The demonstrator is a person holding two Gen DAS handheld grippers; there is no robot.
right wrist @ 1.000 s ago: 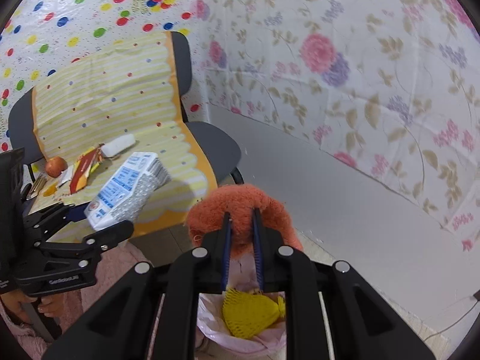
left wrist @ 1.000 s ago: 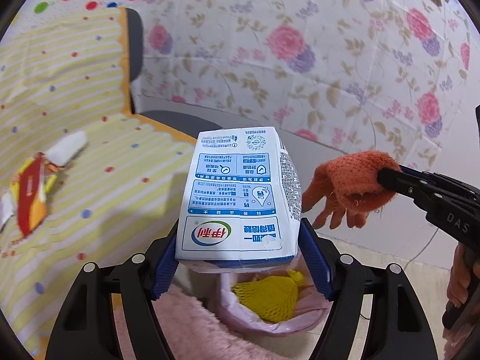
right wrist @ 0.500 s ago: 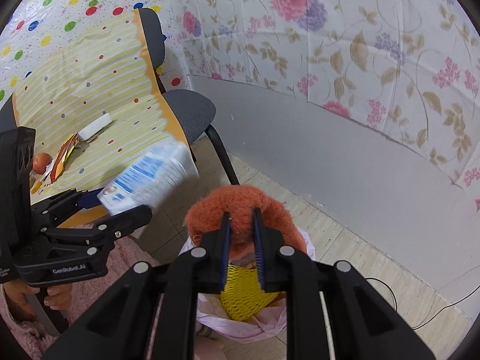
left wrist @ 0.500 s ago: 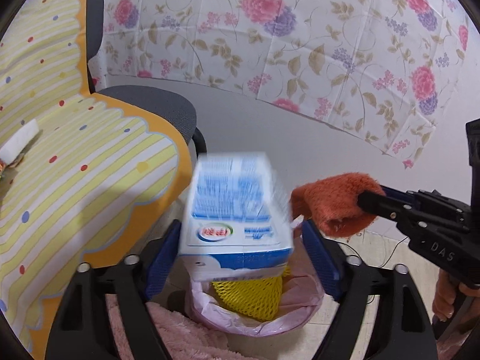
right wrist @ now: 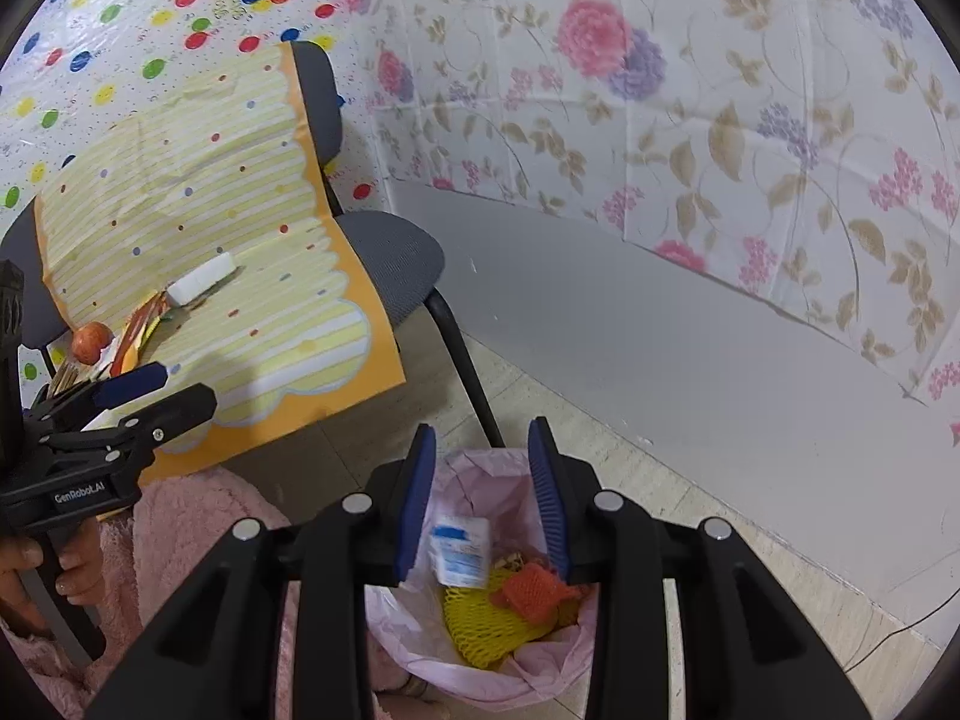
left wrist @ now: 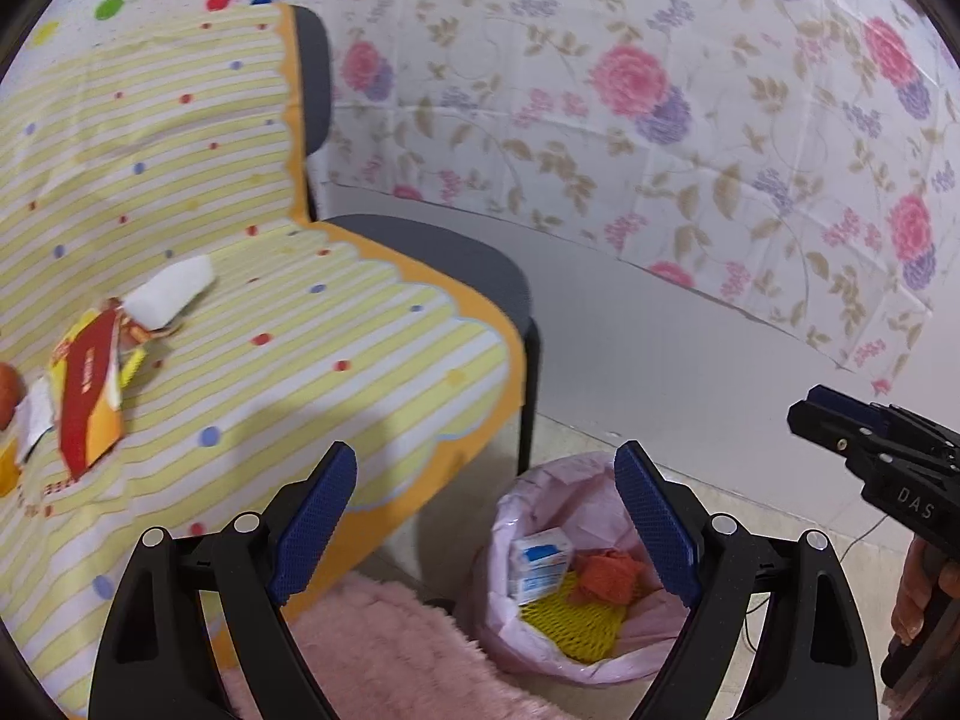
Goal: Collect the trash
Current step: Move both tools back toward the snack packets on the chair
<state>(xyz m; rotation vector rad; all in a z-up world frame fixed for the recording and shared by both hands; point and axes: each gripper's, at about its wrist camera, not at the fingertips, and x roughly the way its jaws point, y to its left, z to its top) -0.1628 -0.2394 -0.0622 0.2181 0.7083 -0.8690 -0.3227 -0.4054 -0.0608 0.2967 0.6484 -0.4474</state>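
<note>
As the left wrist view shows, the left gripper hangs with fingers spread and empty above the pink-lined trash bin on the floor. Inside lie a blue-and-white milk carton, an orange knitted glove and a yellow foam net. On the chair's striped cover remain a red-and-yellow wrapper and a white packet.

In the right wrist view, the right gripper is likewise parted and empty directly over the bin, with carton and glove below. An apple-like fruit sits beside the wrapper. Judged from this, three items are binned; the chair litter is yet to be collected.
</note>
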